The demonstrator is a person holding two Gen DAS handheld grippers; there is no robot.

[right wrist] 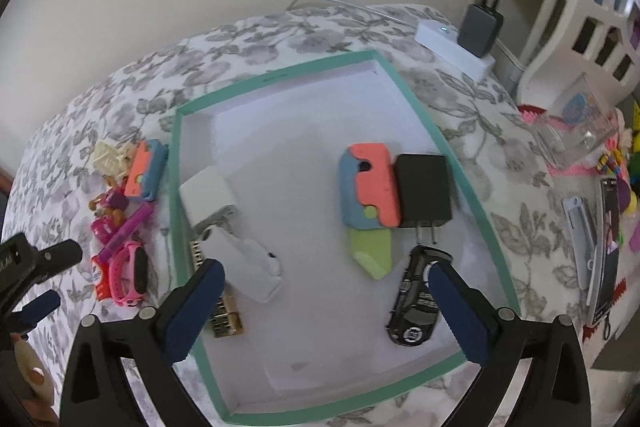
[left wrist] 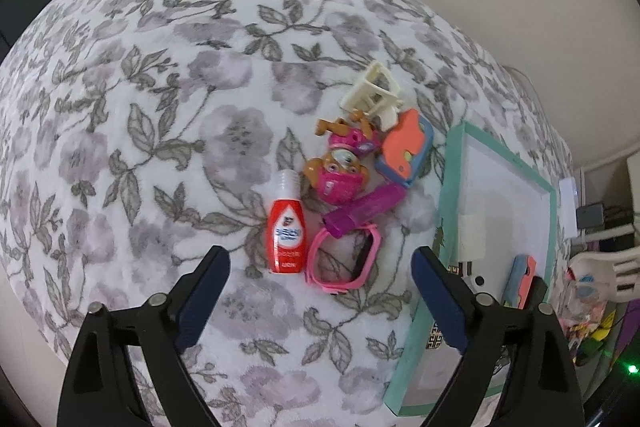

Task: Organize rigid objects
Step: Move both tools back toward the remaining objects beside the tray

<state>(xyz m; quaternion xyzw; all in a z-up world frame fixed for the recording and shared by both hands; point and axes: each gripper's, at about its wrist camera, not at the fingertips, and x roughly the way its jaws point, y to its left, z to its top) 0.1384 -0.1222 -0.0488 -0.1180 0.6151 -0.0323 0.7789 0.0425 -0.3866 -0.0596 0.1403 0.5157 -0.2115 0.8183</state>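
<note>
1. Both tongs stand wide and empty. I have the left tongs (left wrist: 320,291) over the bedspread (left wrist: 140,147) and the right tongs (right wrist: 324,303) over the tray (right wrist: 280,77).
2. Loose pile lies just ahead of the left tongs, beside the tray's left wall: red bottle (left wrist: 285,233), pink watch (left wrist: 344,263), purple tube (left wrist: 362,211), toy pup (left wrist: 340,173), orange-and-blue toy (left wrist: 406,149), cream clip (left wrist: 372,93).
3. The red bottle is nearest, between the left fingers' lines; its long axis runs nearly straight away from them, cap far. My judgement: the left hand is the closer one for it.
4. Tray holds a white adapter (right wrist: 208,197), a white piece (right wrist: 256,267), an orange-blue-green toy (right wrist: 370,195), a black charger (right wrist: 424,191), a black car (right wrist: 416,303) and a gold item (right wrist: 226,323).
</note>
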